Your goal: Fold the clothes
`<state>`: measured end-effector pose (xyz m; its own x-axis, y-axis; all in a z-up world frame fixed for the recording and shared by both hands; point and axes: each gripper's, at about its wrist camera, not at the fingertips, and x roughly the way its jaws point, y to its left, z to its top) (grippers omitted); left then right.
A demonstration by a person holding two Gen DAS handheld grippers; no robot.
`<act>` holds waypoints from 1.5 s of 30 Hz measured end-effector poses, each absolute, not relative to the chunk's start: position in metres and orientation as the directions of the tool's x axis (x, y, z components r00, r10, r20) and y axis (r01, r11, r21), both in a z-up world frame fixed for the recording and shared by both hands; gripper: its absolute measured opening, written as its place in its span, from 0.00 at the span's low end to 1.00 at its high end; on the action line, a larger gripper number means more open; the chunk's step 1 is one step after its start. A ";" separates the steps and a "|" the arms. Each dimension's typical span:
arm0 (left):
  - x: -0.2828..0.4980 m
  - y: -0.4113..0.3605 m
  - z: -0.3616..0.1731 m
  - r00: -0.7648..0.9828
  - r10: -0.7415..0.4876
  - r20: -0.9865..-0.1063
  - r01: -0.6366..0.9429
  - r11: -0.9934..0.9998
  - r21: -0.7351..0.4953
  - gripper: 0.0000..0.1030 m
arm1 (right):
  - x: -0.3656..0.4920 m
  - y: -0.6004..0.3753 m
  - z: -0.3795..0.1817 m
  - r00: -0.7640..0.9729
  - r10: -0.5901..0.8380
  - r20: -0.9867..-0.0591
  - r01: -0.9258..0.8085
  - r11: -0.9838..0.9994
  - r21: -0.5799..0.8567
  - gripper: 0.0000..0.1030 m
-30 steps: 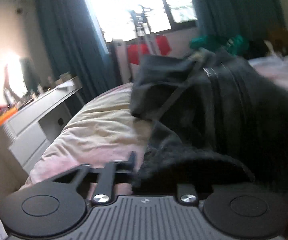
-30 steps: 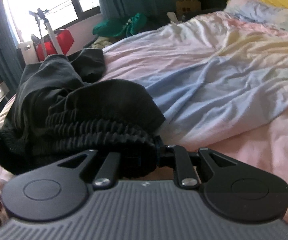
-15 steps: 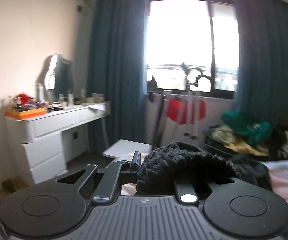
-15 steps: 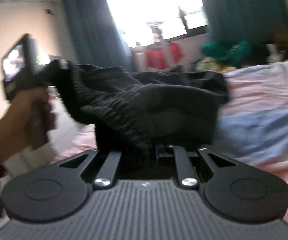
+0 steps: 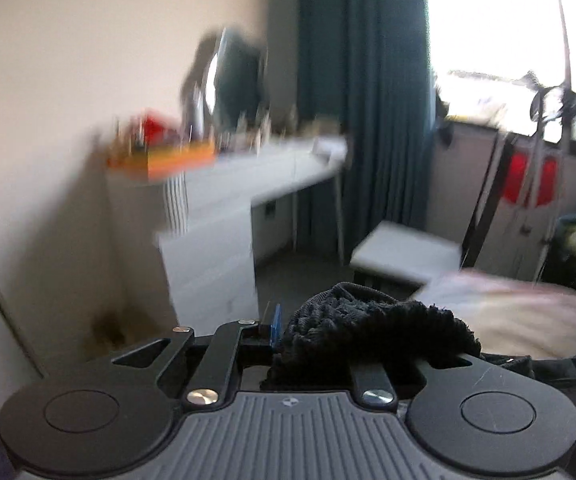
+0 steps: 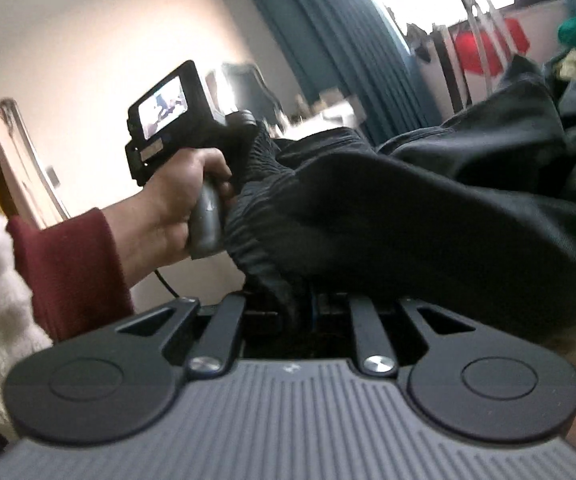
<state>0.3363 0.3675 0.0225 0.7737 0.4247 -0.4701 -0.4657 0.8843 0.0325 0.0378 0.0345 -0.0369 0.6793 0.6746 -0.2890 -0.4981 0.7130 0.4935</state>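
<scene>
A black garment with a ribbed elastic waistband (image 6: 428,216) hangs stretched in the air between both grippers. My left gripper (image 5: 308,344) is shut on a bunched part of the waistband (image 5: 368,328), which covers its fingertips. My right gripper (image 6: 308,304) is shut on the other part of the waistband. In the right wrist view the left gripper (image 6: 192,128) shows up and to the left, held by a hand (image 6: 176,204) with a dark red sleeve, the cloth running from it down to my right gripper.
A white dresser (image 5: 228,216) with cluttered top stands at the left wall. Dark teal curtains (image 5: 360,92) frame a bright window. A white stool (image 5: 404,252) and a drying rack with a red item (image 5: 528,176) stand near it. The bed's pale cover (image 5: 520,320) lies lower right.
Both grippers have lifted the garment off the bed and swung left toward the dresser. The waistband is now stretched between them, held up in the air.
</scene>
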 end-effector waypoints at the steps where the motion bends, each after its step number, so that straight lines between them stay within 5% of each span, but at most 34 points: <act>1: 0.343 0.378 0.007 0.758 0.421 -0.498 -0.470 0.882 0.031 0.13 | 0.044 0.037 -0.045 0.667 0.676 -0.314 -0.490 0.715 0.499 0.15; 7: 0.343 0.415 -0.039 0.733 0.383 -0.562 -0.470 0.883 -0.012 0.16 | 0.076 0.034 -0.077 0.623 0.658 -0.422 -0.456 0.744 0.488 0.15; 10: 0.326 0.419 -0.047 0.733 0.367 -0.573 -0.463 0.886 -0.025 0.33 | 0.086 0.027 -0.075 0.620 0.666 -0.414 -0.462 0.737 0.494 0.20; 11: 0.316 0.415 -0.046 0.733 0.368 -0.572 -0.460 0.888 -0.019 0.46 | 0.088 0.027 -0.074 0.619 0.669 -0.411 -0.466 0.734 0.494 0.24; 14: 0.289 0.410 -0.042 0.717 0.389 -0.579 -0.464 0.886 0.020 0.70 | 0.084 0.035 -0.074 0.584 0.705 -0.403 -0.520 0.706 0.481 0.57; 16: 0.267 0.405 -0.037 0.720 0.387 -0.576 -0.448 0.893 0.039 0.71 | 0.073 0.036 -0.071 0.570 0.721 -0.394 -0.550 0.691 0.468 0.75; 31: 0.110 0.321 -0.006 0.752 0.467 -0.465 -0.353 0.881 0.315 0.97 | 0.007 -0.073 0.019 0.734 0.589 -0.337 -0.497 0.805 0.325 0.75; 37: 0.055 0.314 0.003 0.771 0.412 -0.486 -0.374 0.910 0.178 0.97 | -0.018 -0.158 0.031 0.823 0.464 -0.326 -0.406 0.884 0.233 0.75; 45: 0.010 0.199 0.034 0.892 0.247 -0.379 -0.239 0.969 0.068 0.97 | -0.009 -0.243 0.015 0.900 0.299 -0.316 -0.229 0.944 0.239 0.75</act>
